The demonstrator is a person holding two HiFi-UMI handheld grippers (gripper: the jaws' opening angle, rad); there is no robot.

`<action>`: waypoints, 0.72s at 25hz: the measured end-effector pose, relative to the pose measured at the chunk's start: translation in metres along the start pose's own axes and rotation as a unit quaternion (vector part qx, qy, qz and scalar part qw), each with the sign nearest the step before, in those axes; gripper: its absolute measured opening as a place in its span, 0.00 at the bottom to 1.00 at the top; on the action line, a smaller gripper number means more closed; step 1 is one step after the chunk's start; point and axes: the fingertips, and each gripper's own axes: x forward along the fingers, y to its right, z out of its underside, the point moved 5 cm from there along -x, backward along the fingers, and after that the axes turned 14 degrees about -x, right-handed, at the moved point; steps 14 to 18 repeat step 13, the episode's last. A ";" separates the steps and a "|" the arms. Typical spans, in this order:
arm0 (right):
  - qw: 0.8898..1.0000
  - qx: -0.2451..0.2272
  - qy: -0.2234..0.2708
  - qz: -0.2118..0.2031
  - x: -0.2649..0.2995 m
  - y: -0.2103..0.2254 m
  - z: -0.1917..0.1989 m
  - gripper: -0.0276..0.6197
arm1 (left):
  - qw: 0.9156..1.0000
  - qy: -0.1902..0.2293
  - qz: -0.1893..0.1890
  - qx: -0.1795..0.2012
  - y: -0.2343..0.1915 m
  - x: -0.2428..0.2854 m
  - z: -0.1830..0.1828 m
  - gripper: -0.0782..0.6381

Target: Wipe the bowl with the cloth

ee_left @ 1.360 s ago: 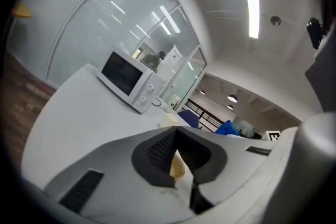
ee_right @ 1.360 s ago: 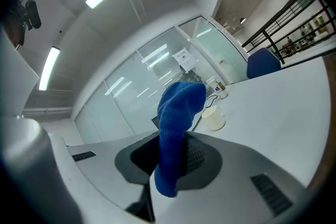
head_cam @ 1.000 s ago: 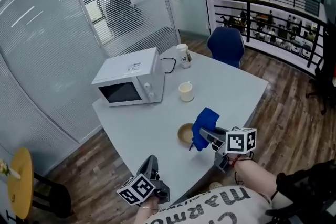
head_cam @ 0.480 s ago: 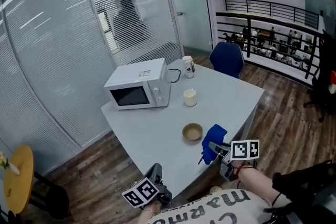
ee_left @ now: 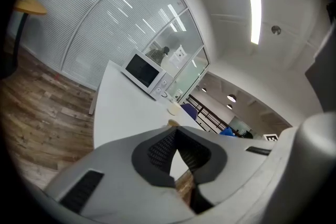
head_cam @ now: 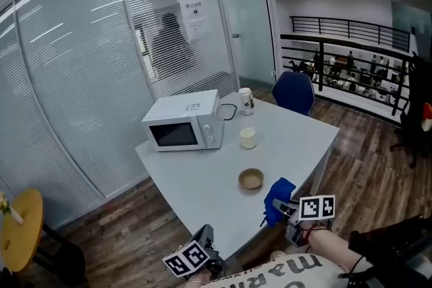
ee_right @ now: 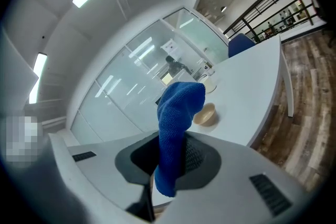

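Cloth (ee_right: 176, 123), blue, upright in right gripper (ee_right: 169, 161); bowl (head_cam: 250, 179) tan, seemingly empty.

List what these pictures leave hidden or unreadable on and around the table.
- Inside of the bowl: too small in the head view to tell clean from dirty; seen side-on in the right gripper view, where its rim hides it.
- Print on the notice: head view, too small.
- The microwave: right gripper view, mostly hidden behind the cloth.
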 end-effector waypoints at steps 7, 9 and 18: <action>1.000 -0.015 0.004 0.005 0.001 -0.005 -0.005 0.14 | 1.000 0.013 -0.003 -0.004 -0.001 -0.006 -0.008 0.14; 1.000 -0.017 0.004 0.006 -0.001 -0.007 -0.003 0.14 | 1.000 0.013 -0.003 -0.005 -0.002 -0.009 -0.006 0.14; 1.000 -0.021 0.004 0.009 -0.007 -0.012 0.001 0.14 | 1.000 0.015 0.001 -0.008 -0.003 -0.016 -0.003 0.14</action>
